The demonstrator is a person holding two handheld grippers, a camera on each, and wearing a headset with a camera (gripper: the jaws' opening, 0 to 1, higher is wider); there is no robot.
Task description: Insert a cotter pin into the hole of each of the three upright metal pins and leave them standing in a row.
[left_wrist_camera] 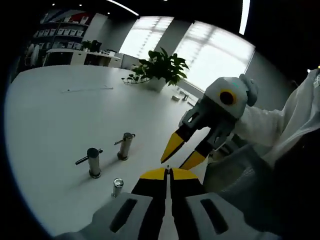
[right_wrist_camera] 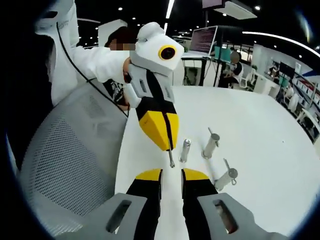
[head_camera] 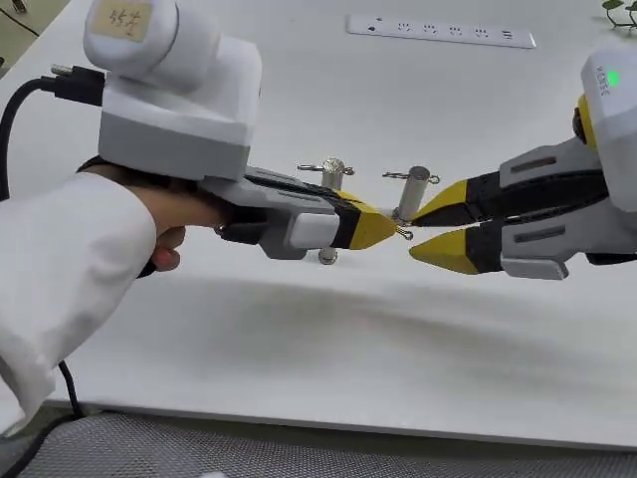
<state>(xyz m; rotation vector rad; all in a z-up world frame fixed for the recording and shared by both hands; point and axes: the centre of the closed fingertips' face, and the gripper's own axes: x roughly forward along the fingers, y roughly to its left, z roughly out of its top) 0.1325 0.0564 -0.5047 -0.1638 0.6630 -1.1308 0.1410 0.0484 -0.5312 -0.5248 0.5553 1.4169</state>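
Handover, by the look of it: pinching a thin cotter pin in the clenched tips of the left gripper, holding it above the table and pointing it toward the gap of the right gripper, whose jaws are spread and gripping nothing. Leaving the bare metal pin standing upright with its hole unfilled, just below the left gripper in the head view. Keeping company with it in a loose row: near fitted pin and far fitted pin, each carrying a cotter pin through its head.

Risking a drop if loosening the left grip before the right has a firm bite, since such thin wire is likely to twist or spring from smooth tips. Risking a knock to the bare metal pin, sitting so close under the left gripper, and so toppling it or upsetting the row. Chancing a crooked regrasp too, leaving the legs off the hole's line and jamming at entry.
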